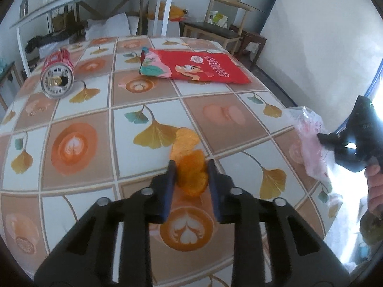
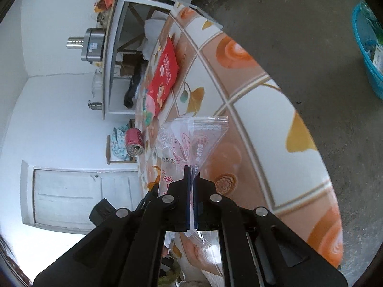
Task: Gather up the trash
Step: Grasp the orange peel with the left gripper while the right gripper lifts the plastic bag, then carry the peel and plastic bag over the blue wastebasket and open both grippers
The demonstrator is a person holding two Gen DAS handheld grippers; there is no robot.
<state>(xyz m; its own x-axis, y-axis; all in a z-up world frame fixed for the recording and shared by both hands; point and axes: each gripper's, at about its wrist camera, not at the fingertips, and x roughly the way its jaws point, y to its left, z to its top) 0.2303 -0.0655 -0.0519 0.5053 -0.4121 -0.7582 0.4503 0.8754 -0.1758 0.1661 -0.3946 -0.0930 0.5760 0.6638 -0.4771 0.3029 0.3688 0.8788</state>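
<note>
Left gripper (image 1: 190, 165) fingers closed around orange peel (image 1: 191, 177); thin peel may be dropped. Right gripper (image 2: 190, 168) fingers clamped on clear wrapper (image 2: 191, 141); can (image 1: 57, 75) at 10 o'clock on worktop (image 1: 215, 100).

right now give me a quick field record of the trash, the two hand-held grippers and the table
left hand-held gripper: jaws around the orange peel, on the table
right hand-held gripper: shut on clear plastic bag, at the table's edge
table: patterned cloth
still lying on the table: red can on its side, red snack bag flat
bin: blue basket on floor
</note>
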